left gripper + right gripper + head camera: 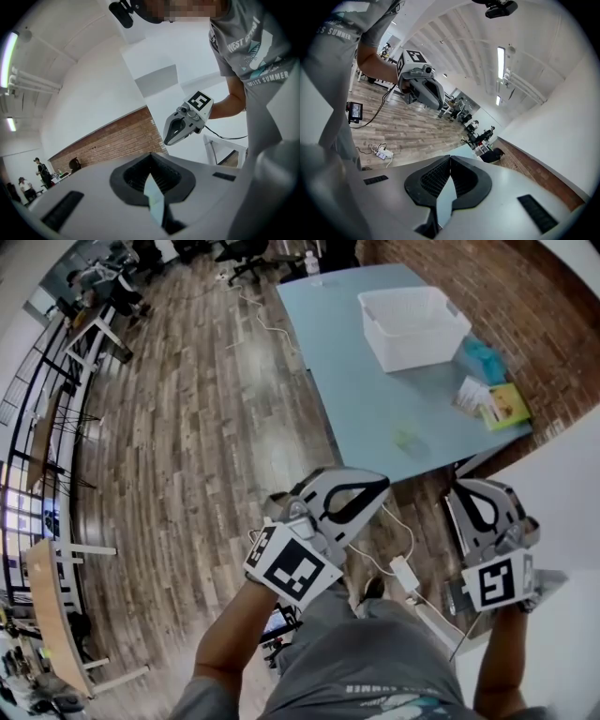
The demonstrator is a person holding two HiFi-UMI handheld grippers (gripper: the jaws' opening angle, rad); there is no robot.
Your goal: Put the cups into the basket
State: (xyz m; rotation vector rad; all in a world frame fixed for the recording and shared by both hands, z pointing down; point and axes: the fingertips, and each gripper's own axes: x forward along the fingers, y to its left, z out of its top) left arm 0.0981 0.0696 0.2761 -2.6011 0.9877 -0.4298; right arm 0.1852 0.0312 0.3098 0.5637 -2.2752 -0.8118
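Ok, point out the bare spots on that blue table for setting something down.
Bare: the strip of table between the white basket and its floor-side edge, and the near end in front of the basket. Crowded: the brick-wall side, where a teal item, white packet and yellow-green booklet cluster.

Head view downward, gripper views facing inward

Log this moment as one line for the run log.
left gripper: shut, empty | right gripper: shut, empty | basket: on table, not reached
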